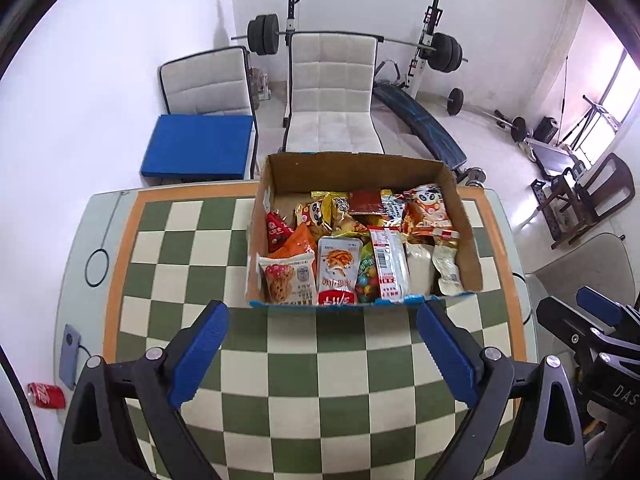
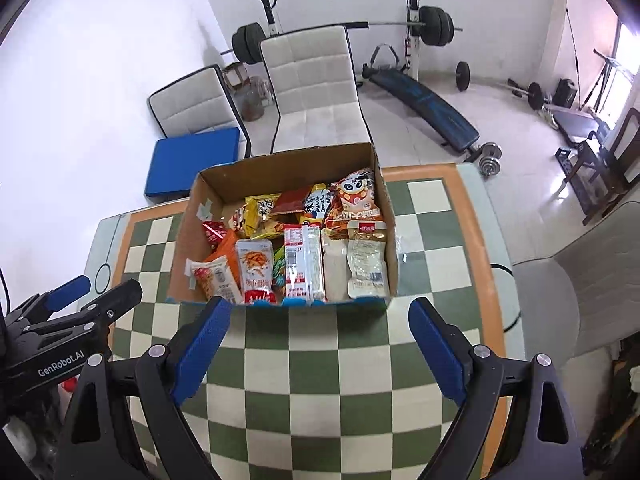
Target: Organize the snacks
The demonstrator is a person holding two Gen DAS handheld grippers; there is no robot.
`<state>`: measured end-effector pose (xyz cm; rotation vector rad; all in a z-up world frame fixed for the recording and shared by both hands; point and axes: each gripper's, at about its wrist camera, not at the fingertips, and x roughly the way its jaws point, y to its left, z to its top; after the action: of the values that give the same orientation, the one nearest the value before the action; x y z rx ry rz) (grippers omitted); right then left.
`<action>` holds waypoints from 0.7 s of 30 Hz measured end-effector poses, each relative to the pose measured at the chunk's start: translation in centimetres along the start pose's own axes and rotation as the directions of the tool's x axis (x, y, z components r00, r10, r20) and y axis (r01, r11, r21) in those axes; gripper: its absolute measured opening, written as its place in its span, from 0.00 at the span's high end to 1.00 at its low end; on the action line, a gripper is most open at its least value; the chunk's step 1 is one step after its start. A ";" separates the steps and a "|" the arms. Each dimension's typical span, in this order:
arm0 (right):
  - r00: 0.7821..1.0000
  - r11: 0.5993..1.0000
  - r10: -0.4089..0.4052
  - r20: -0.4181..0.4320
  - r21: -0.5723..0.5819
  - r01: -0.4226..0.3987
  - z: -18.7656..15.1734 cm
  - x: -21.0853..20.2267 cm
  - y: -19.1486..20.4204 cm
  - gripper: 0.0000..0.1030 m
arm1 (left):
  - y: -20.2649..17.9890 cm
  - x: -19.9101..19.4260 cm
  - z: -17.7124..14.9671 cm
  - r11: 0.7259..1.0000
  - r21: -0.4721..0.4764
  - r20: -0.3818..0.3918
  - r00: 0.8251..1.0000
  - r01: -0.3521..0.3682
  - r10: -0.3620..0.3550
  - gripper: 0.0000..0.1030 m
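A cardboard box [image 1: 352, 168] full of several snack packets [image 1: 340, 268] stands on the green-and-cream checkered table [image 1: 300, 360]. It also shows in the right wrist view [image 2: 280, 168], with its packets [image 2: 300, 264]. My left gripper [image 1: 322, 320] is open and empty, held above the table just in front of the box's near edge. My right gripper [image 2: 320, 316] is open and empty, also just in front of the box. Each gripper shows at the edge of the other's view: the right one [image 1: 580, 320] and the left one [image 2: 92, 296].
Two white chairs [image 1: 332, 92] stand behind the table; one bears a blue cushion [image 1: 196, 146]. A weight bench with barbell [image 1: 420, 120] is further back. A red can [image 1: 46, 396] lies on the floor at the left. A grey chair [image 2: 592, 292] stands at the right.
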<state>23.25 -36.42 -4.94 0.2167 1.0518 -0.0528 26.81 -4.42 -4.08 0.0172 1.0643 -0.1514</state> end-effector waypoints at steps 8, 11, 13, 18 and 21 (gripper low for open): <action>0.999 0.999 0.010 0.042 -0.032 -0.009 -3.2 -6.0 0.8 0.09 | -0.9 -6.0 -2.6 0.999 0.018 0.068 0.997 -0.027 0.026 0.06; 0.998 0.999 0.014 0.063 -0.035 -0.012 -3.9 -8.2 1.0 0.09 | -0.8 -7.5 -3.2 1.000 -0.001 0.086 0.996 -0.024 0.025 0.06; 0.996 0.999 0.023 0.081 -0.034 -0.020 -4.4 -9.8 1.1 0.09 | -0.7 -8.5 -3.6 1.000 -0.013 0.099 0.995 -0.022 0.023 0.06; 0.992 0.998 0.031 0.121 -0.049 -0.025 -5.4 -12.9 1.6 0.09 | -0.8 -10.5 -4.3 0.999 -0.020 0.117 0.993 -0.025 0.027 0.06; 0.990 0.998 0.024 0.137 -0.065 -0.015 -6.0 -14.2 2.0 0.09 | -1.0 -11.4 -4.6 0.999 -0.011 0.128 0.991 -0.034 0.035 0.06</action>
<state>11.33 -34.15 4.82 0.1629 0.9121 -0.0162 17.28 -3.73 3.68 0.0182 0.9353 -0.1153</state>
